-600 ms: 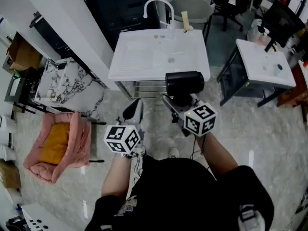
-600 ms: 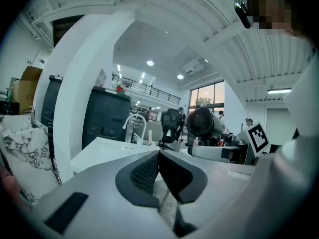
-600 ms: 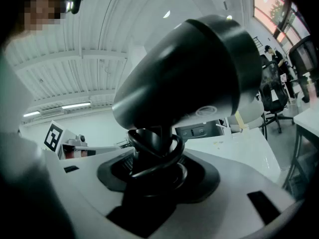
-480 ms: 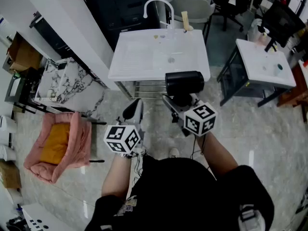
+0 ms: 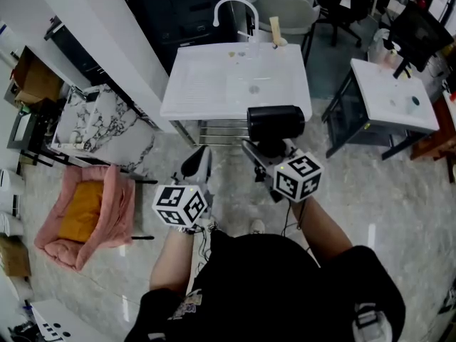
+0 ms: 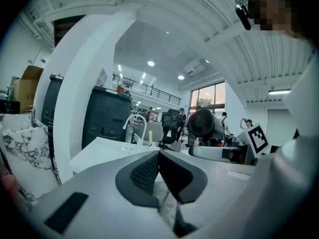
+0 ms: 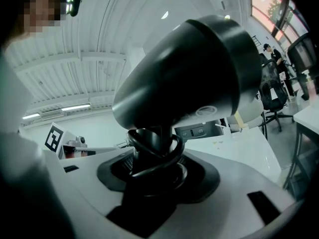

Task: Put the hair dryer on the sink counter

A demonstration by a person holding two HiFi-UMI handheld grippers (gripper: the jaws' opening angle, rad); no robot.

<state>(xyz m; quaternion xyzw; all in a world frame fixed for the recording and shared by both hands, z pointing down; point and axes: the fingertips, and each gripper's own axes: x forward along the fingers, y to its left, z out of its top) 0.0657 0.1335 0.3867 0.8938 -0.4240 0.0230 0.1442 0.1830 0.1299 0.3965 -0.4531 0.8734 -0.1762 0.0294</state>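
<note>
Below the head camera, a white sink tabletop stands on marble floor. The black hair dryer is held near its front edge by the right hand-held gripper. Left gripper view: the left hand-held gripper has its jaws together, empty. Right gripper view: the jaws clamp the dryer's cord-wrapped handle.

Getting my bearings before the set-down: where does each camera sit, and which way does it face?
Head view: on the person's head, looking steeply down at the sink counter; forearms, left tool, right tool show.
Left gripper view: on the left tool, looking along its shut jaws toward the sink counter.
Right gripper view: on the right tool, looking past the gripped hair dryer.
Shared: all show hair dryer and sink counter.
</note>
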